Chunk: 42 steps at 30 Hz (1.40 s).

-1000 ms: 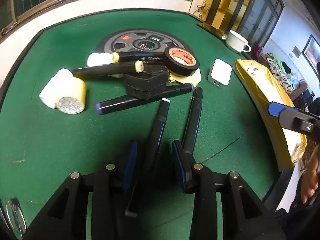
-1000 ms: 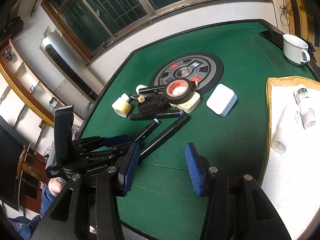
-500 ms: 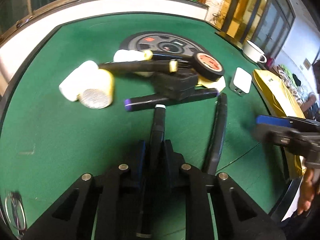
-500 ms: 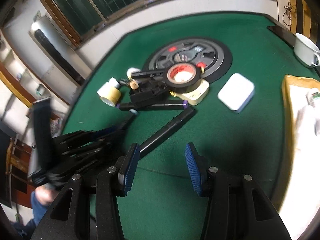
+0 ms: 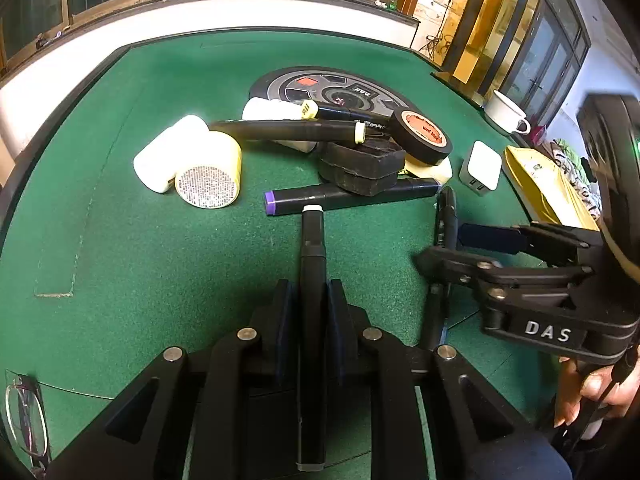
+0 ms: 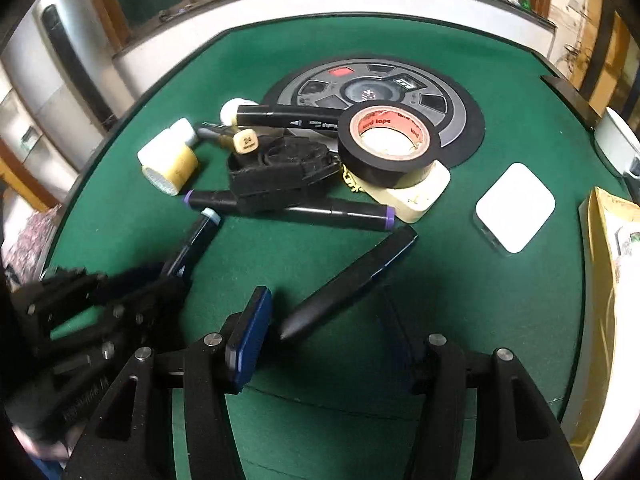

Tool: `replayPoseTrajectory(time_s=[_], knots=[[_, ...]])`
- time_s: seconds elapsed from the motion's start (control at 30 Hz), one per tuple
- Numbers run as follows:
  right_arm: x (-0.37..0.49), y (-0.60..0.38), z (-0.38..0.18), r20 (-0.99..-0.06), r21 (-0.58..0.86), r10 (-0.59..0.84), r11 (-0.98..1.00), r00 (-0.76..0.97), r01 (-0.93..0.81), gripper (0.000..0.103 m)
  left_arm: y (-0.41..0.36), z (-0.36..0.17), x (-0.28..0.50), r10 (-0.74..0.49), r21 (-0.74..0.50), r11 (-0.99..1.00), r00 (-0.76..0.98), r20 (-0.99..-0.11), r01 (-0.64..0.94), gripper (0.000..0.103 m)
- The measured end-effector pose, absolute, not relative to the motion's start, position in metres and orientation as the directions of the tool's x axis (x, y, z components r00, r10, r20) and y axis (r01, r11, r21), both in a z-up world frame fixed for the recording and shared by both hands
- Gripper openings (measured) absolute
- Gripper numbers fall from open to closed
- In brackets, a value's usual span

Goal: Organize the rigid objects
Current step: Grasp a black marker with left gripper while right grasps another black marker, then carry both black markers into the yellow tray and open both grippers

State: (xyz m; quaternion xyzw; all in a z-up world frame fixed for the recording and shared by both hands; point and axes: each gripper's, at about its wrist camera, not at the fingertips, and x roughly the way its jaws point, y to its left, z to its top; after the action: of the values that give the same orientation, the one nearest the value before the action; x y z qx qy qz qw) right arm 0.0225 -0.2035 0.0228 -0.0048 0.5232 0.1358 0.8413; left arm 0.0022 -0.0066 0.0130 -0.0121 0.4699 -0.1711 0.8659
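My left claw (image 5: pixel 308 312) is clenched on a black marker (image 5: pixel 313 252) lying on the green bench (image 5: pixel 120 260). My right claw (image 6: pixel 324 336) is released, straddling another marker (image 6: pixel 352 280). Both look light, stiff, slick plastic; grab mid-barrel.

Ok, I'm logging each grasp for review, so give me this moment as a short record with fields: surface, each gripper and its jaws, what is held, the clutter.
surface: green felt table
left gripper: jaws shut on white-capped marker
right gripper: jaws open, straddling the plain black marker, not gripping
pile: black tape roll, purple-capped marker, black case
aside: white square adapter, white mug
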Motion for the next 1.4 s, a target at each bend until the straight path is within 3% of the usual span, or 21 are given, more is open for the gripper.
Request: replayPoseTrajectory(time_s=[0.03,0.17,0.43,0.5,0.67,1.4], knots=[[0.019,-0.208,0.023,-0.880,0.125,0.225,0.959,0.417,-0.253,0.030,-0.007,0.013,0.002,-0.308,-0.181,0.941,0.500,-0.810,0.286,0.016],[0.010,-0.232,0.026,-0.877,0.121,0.226,0.958,0.424,-0.260,0.017,-0.010,0.014,0.002,-0.296,-0.164,0.943,0.503,-0.812,0.289,0.016],[-0.004,-0.238,0.024,-0.868,0.092,0.214,0.956,0.448,-0.278,0.017,-0.025,0.013,-0.005,-0.228,-0.071,0.951,0.527,-0.819,0.301,0.020],[-0.006,-0.235,0.024,-0.859,0.094,0.221,0.955,0.461,-0.281,0.016,-0.025,0.014,-0.007,-0.215,-0.064,0.956,0.536,-0.816,0.286,0.012],[-0.016,-0.243,0.033,-0.827,0.179,0.311,0.935,0.468,-0.305,0.013,-0.019,0.022,-0.012,-0.271,-0.138,0.952,0.546,-0.792,0.273,0.012],[-0.036,-0.291,0.074,-0.704,0.353,0.442,0.897,0.556,-0.266,0.014,-0.100,0.076,-0.020,-0.349,-0.123,0.912,0.581,-0.735,0.392,0.012]])
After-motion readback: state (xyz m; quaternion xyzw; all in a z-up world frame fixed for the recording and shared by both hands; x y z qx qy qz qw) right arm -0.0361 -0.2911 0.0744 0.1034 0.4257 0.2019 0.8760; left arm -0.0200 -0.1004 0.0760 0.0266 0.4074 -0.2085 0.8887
